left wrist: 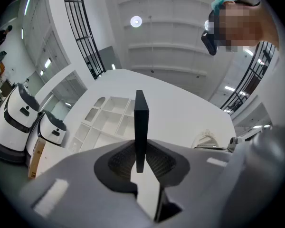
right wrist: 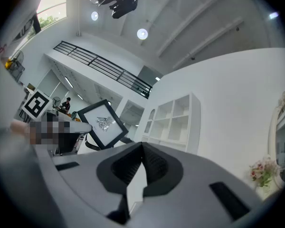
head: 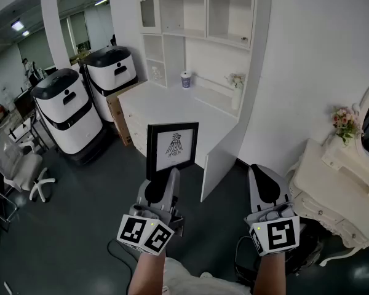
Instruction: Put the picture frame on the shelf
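Note:
A black picture frame (head: 172, 147) with a white sheet and a small dark drawing stands upright in my left gripper (head: 166, 177), which is shut on its lower edge. In the left gripper view the frame (left wrist: 140, 120) shows edge-on between the two pads. My right gripper (head: 262, 176) is held beside it on the right, shut, with nothing between its jaws (right wrist: 142, 148). From the right gripper view the frame (right wrist: 102, 123) is seen face-on at the left. The white shelf unit (head: 200, 17) with open cubbies rises ahead over a white desk top (head: 166, 103).
Two white and black robot units (head: 67, 112) stand left of the desk. A cup (head: 186, 80) and a small vase of flowers (head: 236, 91) sit on the desk top. A white dresser (head: 332, 183) with flowers and a mirror is at the right. An office chair (head: 18, 168) is at far left.

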`<state>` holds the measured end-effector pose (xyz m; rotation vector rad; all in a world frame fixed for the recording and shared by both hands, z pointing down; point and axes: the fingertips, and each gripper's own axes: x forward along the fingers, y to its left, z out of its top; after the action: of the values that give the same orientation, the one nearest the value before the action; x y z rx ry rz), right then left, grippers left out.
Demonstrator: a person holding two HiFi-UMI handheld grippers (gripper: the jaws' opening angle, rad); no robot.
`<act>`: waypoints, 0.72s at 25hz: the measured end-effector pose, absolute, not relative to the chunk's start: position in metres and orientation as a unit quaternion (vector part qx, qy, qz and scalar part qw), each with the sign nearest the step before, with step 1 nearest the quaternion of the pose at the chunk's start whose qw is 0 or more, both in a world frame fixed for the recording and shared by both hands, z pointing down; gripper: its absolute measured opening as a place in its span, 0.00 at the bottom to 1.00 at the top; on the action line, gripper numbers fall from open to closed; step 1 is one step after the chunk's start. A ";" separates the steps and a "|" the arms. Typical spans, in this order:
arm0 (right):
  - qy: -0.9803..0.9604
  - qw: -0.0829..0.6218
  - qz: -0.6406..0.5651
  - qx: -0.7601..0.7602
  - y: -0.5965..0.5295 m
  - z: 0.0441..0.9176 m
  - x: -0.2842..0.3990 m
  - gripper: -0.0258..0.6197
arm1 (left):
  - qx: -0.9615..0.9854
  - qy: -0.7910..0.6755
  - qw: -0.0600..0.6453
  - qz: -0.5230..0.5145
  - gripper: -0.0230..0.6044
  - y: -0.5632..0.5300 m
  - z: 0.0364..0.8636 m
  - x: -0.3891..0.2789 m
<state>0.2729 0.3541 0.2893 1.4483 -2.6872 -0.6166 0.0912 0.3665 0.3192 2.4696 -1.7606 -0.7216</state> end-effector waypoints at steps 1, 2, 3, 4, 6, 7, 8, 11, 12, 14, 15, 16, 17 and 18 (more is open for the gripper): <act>-0.862 0.011 -0.197 0.467 0.355 0.288 0.275 0.05 | 0.793 -0.565 0.010 -0.230 0.15 0.367 0.316 0.092; -0.862 0.008 -0.197 0.468 0.356 0.286 0.277 0.05 | 0.793 -0.565 0.008 -0.228 0.15 0.367 0.313 0.093; -0.861 0.005 -0.196 0.469 0.357 0.286 0.278 0.05 | 0.794 -0.565 0.006 -0.226 0.15 0.368 0.311 0.094; -0.861 0.003 -0.196 0.470 0.357 0.286 0.280 0.05 | 0.794 -0.565 0.003 -0.225 0.15 0.369 0.310 0.096; -0.861 0.001 -0.195 0.469 0.357 0.287 0.281 0.05 | 0.795 -0.564 -0.002 -0.225 0.15 0.369 0.309 0.097; -0.862 0.000 -0.194 0.469 0.356 0.288 0.280 0.05 | 0.795 -0.564 -0.003 -0.224 0.15 0.369 0.310 0.097; -0.863 0.000 -0.193 0.467 0.354 0.289 0.280 0.05 | 0.795 -0.564 -0.005 -0.224 0.15 0.367 0.310 0.098; -0.863 0.001 -0.194 0.466 0.342 0.292 0.282 0.05 | 0.796 -0.564 -0.016 -0.218 0.15 0.356 0.310 0.103; -0.863 0.002 -0.197 0.466 0.336 0.292 0.281 0.05 | 0.797 -0.564 -0.020 -0.217 0.15 0.349 0.309 0.102; -0.861 0.002 -0.202 0.467 0.320 0.290 0.276 0.05 | 0.797 -0.564 -0.023 -0.217 0.15 0.332 0.308 0.097; -0.861 -0.002 -0.203 0.467 0.312 0.288 0.273 0.05 | 0.797 -0.564 -0.023 -0.217 0.15 0.322 0.308 0.094; -0.861 -0.009 -0.202 0.466 0.302 0.285 0.270 0.05 | 0.797 -0.564 -0.024 -0.217 0.15 0.311 0.307 0.090; -0.862 -0.017 -0.199 0.465 0.292 0.282 0.266 0.05 | 0.797 -0.564 -0.025 -0.217 0.15 0.300 0.306 0.086; -0.864 -0.023 -0.196 0.463 0.280 0.280 0.263 0.05 | 0.796 -0.564 -0.026 -0.217 0.15 0.288 0.306 0.082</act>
<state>0.2628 0.2798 0.2804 1.4770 -2.7544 -0.6236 0.0825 0.2884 0.3060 2.5440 -1.8014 -0.6929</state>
